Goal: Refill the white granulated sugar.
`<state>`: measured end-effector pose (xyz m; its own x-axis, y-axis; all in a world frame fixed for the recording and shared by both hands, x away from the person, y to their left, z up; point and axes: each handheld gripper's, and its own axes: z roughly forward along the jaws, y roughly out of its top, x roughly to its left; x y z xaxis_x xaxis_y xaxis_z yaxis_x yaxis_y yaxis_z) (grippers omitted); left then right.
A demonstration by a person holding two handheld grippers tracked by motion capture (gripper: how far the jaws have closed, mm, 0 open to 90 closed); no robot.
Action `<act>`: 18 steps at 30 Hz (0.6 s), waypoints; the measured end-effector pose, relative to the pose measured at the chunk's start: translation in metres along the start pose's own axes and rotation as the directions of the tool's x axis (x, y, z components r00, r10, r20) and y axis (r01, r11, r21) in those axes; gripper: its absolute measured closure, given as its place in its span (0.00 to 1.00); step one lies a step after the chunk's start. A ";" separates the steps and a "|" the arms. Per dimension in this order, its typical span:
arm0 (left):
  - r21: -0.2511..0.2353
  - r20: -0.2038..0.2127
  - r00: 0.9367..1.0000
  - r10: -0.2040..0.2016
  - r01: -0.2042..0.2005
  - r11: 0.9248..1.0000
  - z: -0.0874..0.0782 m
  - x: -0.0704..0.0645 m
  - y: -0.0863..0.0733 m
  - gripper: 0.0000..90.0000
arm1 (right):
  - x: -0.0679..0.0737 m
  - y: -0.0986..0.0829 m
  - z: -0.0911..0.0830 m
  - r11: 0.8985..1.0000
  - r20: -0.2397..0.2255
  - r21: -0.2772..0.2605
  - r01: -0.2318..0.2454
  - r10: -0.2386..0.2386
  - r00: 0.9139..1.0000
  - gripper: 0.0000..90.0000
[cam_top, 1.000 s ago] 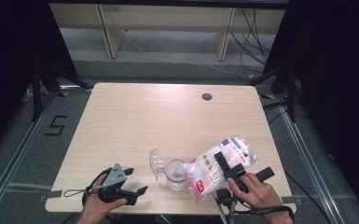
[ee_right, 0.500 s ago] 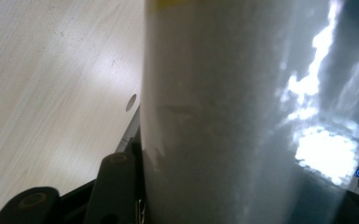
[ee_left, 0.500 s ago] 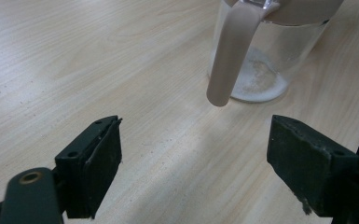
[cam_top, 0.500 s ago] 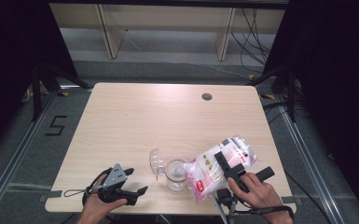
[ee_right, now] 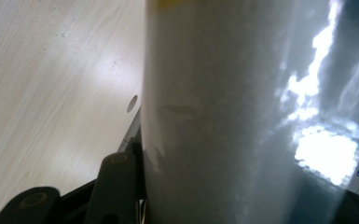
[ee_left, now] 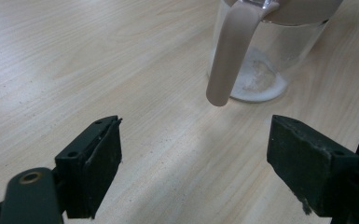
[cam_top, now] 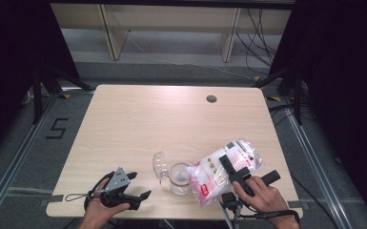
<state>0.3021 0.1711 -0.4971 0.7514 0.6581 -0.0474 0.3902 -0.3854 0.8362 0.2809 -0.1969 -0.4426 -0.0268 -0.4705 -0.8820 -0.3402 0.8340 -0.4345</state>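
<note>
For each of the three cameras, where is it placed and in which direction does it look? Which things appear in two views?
High view: above the person's side, facing forward and down on the table; both hands with the left gripper and right gripper show.
Left gripper view: rides the left gripper, looking along its open jaws at the glass jar and its hinged lid.
Right gripper view: rides the right gripper, pressed against the plastic bag; one jaw shows.
Shared: the jar in the high and left gripper views, the bag in the high and right gripper views.

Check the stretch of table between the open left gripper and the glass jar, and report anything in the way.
Nothing visible blocks it. The left gripper has its fingers spread, and bare table lies between them and the glass jar. The jar's hinged lid hangs open on the side facing that gripper.
</note>
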 end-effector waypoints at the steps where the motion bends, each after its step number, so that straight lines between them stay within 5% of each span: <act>1: -0.015 0.011 1.000 -0.018 0.018 1.000 0.000 -0.001 0.000 0.19 | 0.000 0.000 0.000 1.000 0.001 -0.001 -0.001 0.001 1.000 0.64; 18: 0.003 -0.001 1.000 0.000 0.000 1.000 0.000 0.000 0.000 0.19 | 0.000 0.002 0.001 0.999 -0.006 0.002 0.044 -0.044 0.999 0.64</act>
<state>0.3017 0.1712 -0.4970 0.7506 0.6591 -0.0469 0.3922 -0.3873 0.8344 0.2811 -0.1952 -0.4433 -0.0174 -0.5084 -0.8609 -0.3394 0.8130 -0.4732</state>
